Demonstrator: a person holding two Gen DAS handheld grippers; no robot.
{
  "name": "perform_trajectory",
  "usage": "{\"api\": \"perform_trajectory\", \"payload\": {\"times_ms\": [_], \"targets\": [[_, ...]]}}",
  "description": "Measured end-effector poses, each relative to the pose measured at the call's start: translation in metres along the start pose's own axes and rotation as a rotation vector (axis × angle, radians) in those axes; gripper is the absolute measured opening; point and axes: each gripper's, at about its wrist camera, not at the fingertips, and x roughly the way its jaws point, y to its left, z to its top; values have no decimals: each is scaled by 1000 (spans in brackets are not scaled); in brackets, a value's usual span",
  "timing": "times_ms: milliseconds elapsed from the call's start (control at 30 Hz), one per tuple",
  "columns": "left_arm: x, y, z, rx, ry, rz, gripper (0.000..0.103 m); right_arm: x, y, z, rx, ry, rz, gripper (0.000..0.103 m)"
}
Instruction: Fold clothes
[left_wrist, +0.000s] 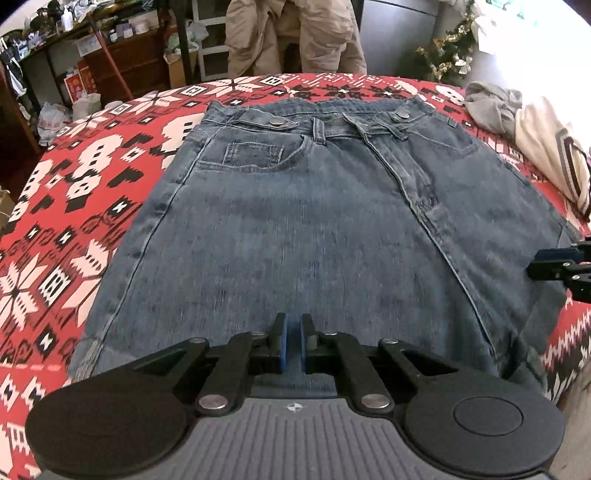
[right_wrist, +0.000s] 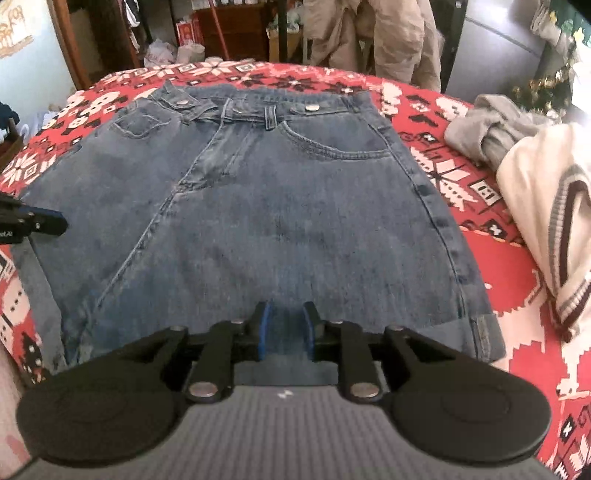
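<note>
Daylight glare blows out upper right; fisheye bends edges; slight motion blur.

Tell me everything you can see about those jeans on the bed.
The jeans are faded blue denim, front side up, lying flat on the red patterned blanket. The waistband, with metal buttons, belt loops and pockets, lies at the far end. The legs look folded up, giving a straight near edge and a turned-up cuff. Neither gripper visibly grips them.

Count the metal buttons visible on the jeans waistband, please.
2: one metal button on the waistband's left tab, another on its right tab. More may be hidden under the overlapping flap.
</note>
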Motion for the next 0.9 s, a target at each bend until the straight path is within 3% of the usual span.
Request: {"api": "perform_trajectory", "payload": {"times_ms": [233,433,567,733,900], "targets": [[-11,-8,-16,16,5,12,7,-14,3,-17,13,-1,-12,26],[-17,-11,-10,25,-16,0,10,-21,2,-19,-9,-2,-16,26],[-16,-6,9,-10,-34,-12,17,-21,0,-4,-32,-4,-17,27],[4,-4,44,8,-31,-11,17,-3,-9,29,-44,8,-3,30],[30,0,87,11,50,-8,17,34,-16,68,-42,82,8,30]]}}
